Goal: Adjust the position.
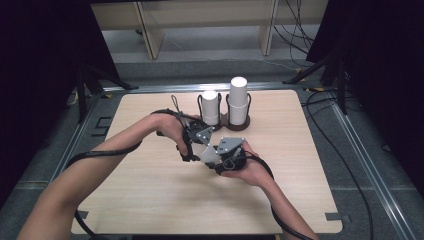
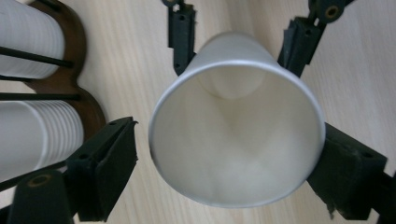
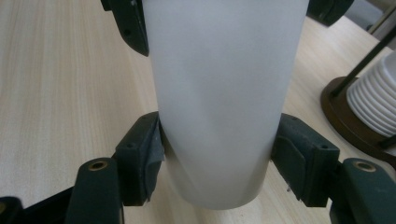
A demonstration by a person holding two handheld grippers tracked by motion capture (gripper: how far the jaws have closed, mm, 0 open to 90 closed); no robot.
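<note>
A white paper cup (image 1: 207,153) is held on its side above the middle of the table, between my two grippers. My right gripper (image 1: 216,158) is shut on it: in the right gripper view both pads (image 3: 140,158) press the cup's wall (image 3: 219,93) near its base. My left gripper (image 1: 201,149) faces the cup's open mouth (image 2: 233,140). Its jaws stand open around the rim, with a thin gap at the left pad (image 2: 109,158) and the right pad (image 2: 343,172) at or very near the rim. The right gripper's fingers (image 2: 182,32) show farther off, gripping the cup's narrow end.
A dark wooden holder (image 1: 235,125) stands at the back of the light wood table (image 1: 150,200), carrying a short stack (image 1: 210,107) and a taller stack (image 1: 238,97) of white cups. It lies close by the grippers (image 2: 88,107), (image 3: 343,116). Cables trail on the floor to the right.
</note>
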